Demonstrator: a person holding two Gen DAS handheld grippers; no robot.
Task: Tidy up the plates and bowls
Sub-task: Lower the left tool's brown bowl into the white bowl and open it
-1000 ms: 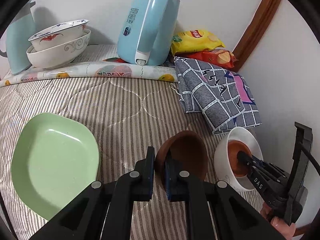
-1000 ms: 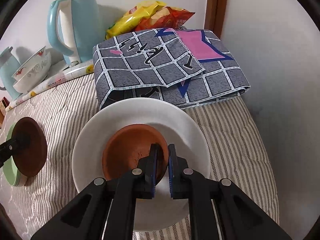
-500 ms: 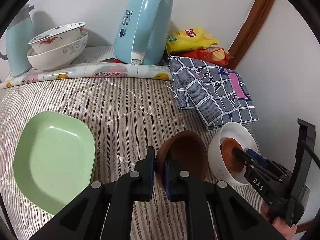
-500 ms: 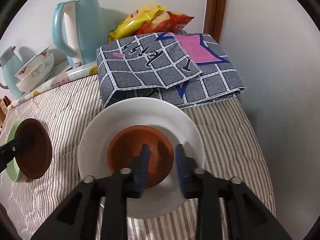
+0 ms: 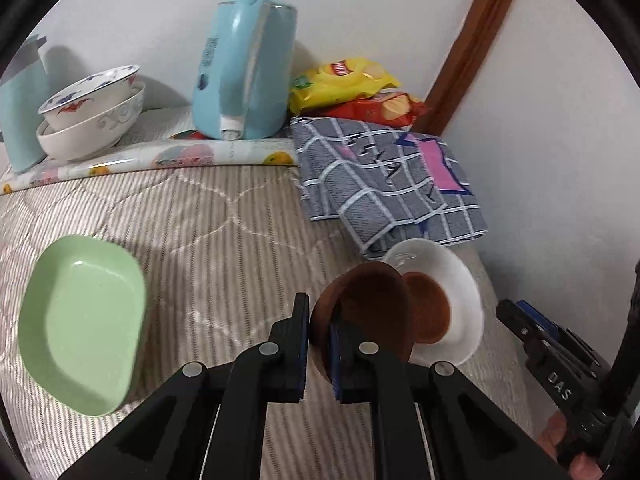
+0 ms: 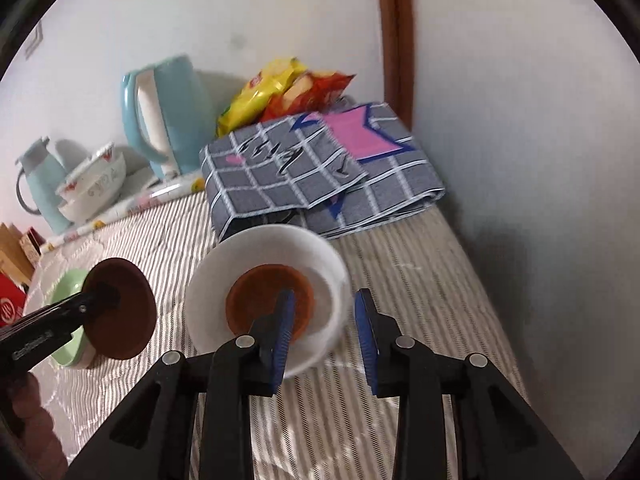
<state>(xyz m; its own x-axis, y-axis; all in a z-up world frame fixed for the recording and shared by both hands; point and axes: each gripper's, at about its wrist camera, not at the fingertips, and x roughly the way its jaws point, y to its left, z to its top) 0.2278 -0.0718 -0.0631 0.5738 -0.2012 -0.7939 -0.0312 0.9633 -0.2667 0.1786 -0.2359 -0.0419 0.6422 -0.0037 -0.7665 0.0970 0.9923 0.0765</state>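
Right gripper (image 6: pixel 322 332) released, two brown saucers (image 5: pixel 366 312), one white bowl (image 6: pixel 320 252)

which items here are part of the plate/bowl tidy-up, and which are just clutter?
Job: dark brown dish in left gripper; brown saucer on white plate; green plate; stacked patterned bowls.

Clutter: blue kettle, checked cloth, snack bags, small blue jug.

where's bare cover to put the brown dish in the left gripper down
The striped cover lies bare between the green plate and the white plate, up to the patterned roll. Another strip runs right of the white plate toward the wall. Crowded behind: kettle, stacked bowls, checked cloth.
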